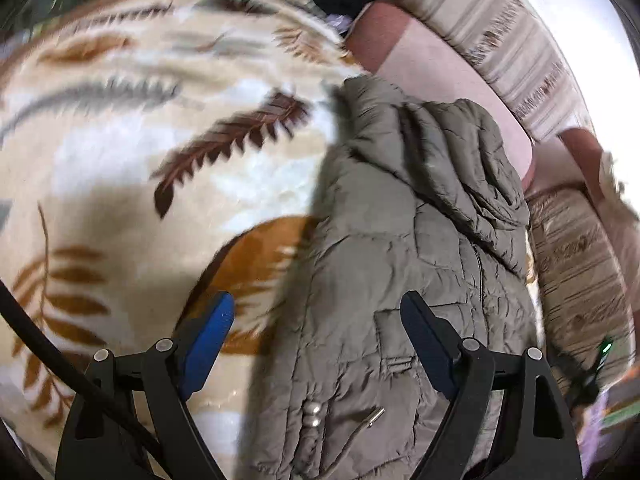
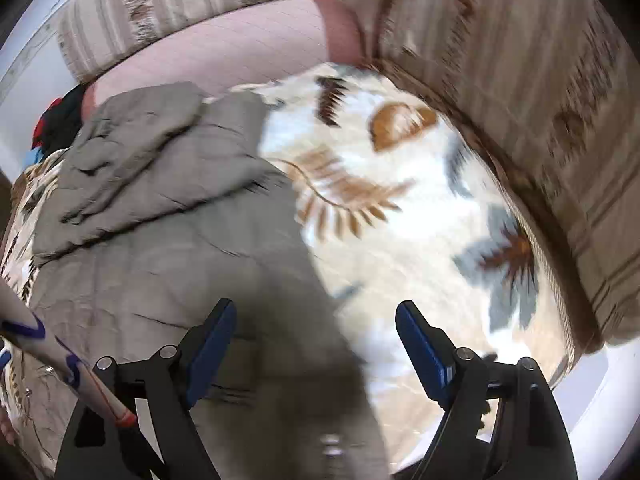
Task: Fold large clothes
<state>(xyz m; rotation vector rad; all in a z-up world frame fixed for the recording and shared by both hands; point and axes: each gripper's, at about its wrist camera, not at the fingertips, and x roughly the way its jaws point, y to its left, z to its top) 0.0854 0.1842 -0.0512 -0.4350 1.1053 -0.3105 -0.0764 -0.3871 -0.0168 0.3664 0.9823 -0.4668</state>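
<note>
In the left wrist view we see one leaf-patterned blanket (image 1: 140, 152) filling the nine o'clock side, with a black cable (image 1: 60, 364) crossing it at eight o'clock. One grey-green quilted jacket (image 1: 400, 240) lies on the blanket from centre down to six o'clock, its hood bunched toward one o'clock. The left tool (image 1: 316, 320) hangs above it with jaws wide apart and nothing between them. Pink bedding (image 1: 432, 72) and a striped cushion (image 1: 500, 32) stand beyond, at one o'clock.

In the right wrist view the jacket (image 2: 160, 220) lies at nine o'clock, with what may be a patterned sleeve (image 2: 60, 360) at eight, though it is blurred. The right tool (image 2: 316, 320) is spread wide and empty over the jacket's edge. We count two striped cushions (image 2: 540, 140) here, at eleven and two o'clock.
</note>
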